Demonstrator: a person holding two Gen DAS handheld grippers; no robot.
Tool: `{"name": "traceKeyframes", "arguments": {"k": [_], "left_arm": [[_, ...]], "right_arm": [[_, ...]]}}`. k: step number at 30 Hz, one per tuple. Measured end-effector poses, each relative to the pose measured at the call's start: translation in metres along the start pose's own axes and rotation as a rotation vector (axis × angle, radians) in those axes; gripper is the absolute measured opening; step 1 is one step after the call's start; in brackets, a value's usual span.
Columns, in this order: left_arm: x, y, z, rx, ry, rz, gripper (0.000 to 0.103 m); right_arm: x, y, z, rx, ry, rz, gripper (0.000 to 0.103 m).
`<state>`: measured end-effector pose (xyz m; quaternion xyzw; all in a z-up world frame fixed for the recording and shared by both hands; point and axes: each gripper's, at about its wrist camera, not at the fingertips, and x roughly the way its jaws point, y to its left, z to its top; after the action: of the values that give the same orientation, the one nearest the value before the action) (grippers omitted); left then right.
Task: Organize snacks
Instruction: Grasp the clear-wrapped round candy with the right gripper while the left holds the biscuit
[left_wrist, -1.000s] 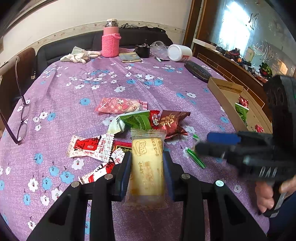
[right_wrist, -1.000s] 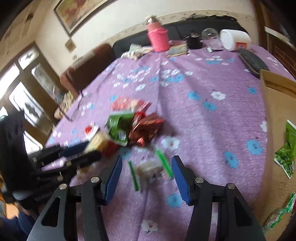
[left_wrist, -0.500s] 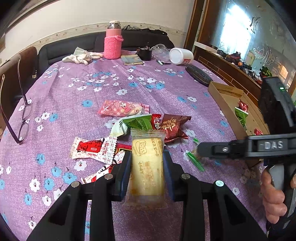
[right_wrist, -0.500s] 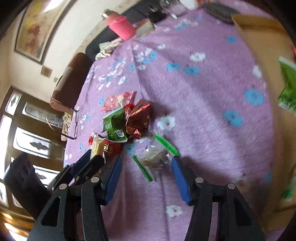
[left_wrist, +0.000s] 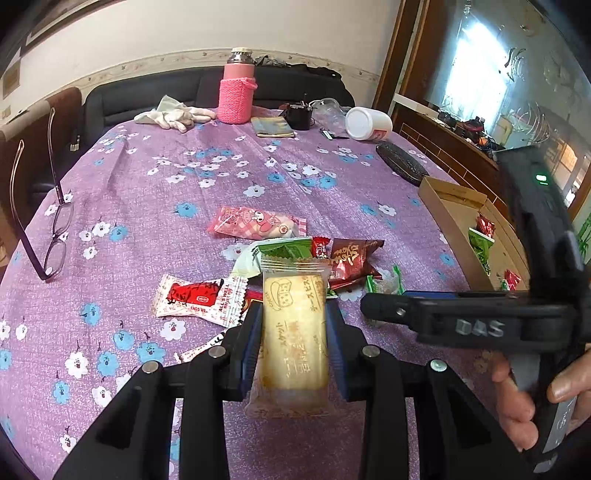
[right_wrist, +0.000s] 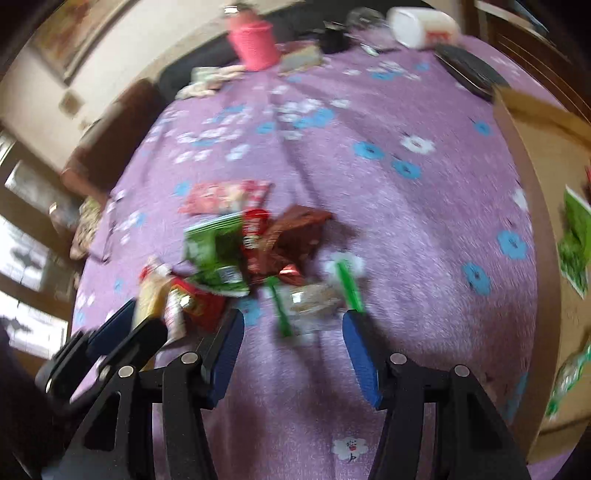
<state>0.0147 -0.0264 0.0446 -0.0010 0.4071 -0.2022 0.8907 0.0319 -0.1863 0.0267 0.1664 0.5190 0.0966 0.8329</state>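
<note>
A lived-in home: floral tablecloth (left_wrist: 221, 177), dark sofa (left_wrist: 147, 99), eyeglasses (left_wrist: 55, 229), knit-sleeved flask (left_wrist: 236, 92), framed picture (right_wrist: 70, 33).

Snack pile (left_wrist: 295, 266): mid-table, on the tablecloth (left_wrist: 221, 177).
Cardboard box (left_wrist: 454, 206): right of the pile, snacks inside.
Glasses (left_wrist: 55, 236): left edge.
Bottle (left_wrist: 236, 92): far end, beside the gloves (left_wrist: 173, 114).

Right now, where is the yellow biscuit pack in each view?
Left wrist: biscuit pack at bottom centre, clamped upright in the left tongs.
Right wrist: blurred yellow pack at lower left, in the other tongs.
Shared landmark: pink bottle at the table's far end.
</note>
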Motion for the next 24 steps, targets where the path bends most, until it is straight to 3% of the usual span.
{"name": "traceKeyframes", "arguments": {"k": [4, 8, 11, 14, 16, 18, 19, 22, 24], "left_arm": [[0.000, -0.002, 0.000, 0.008, 0.001, 0.000, 0.032], [0.000, -0.003, 0.000, 0.011, 0.000, 0.005, 0.032], [0.000, -0.001, 0.000, 0.003, 0.000, 0.005, 0.032], [0.000, 0.001, 0.001, -0.004, -0.002, 0.006, 0.032], [-0.001, 0.003, 0.001, -0.014, -0.005, 0.008, 0.032], [-0.001, 0.006, 0.002, -0.026, -0.005, 0.008, 0.032], [-0.001, 0.007, 0.002, -0.034, -0.005, 0.009, 0.032], [-0.001, 0.011, 0.003, -0.048, -0.006, 0.013, 0.032], [-0.001, 0.014, 0.003, -0.059, -0.006, 0.016, 0.032]], "right_arm": [[-0.012, -0.015, 0.007, 0.039, -0.047, 0.064, 0.062], [-0.001, -0.029, 0.018, 0.045, -0.085, 0.033, 0.062], [0.005, -0.038, 0.015, 0.085, -0.074, 0.120, 0.064], [0.003, -0.033, 0.004, 0.083, 0.010, 0.260, 0.064], [-0.001, -0.020, -0.006, 0.026, 0.074, 0.360, 0.064], [-0.010, -0.011, -0.010, -0.042, 0.083, 0.401, 0.064], [-0.016, -0.009, -0.008, -0.076, 0.053, 0.371, 0.064], [-0.028, -0.001, -0.001, -0.199, -0.067, 0.175, 0.064], [-0.024, 0.005, 0.002, -0.257, -0.052, 0.158, 0.064]]}}
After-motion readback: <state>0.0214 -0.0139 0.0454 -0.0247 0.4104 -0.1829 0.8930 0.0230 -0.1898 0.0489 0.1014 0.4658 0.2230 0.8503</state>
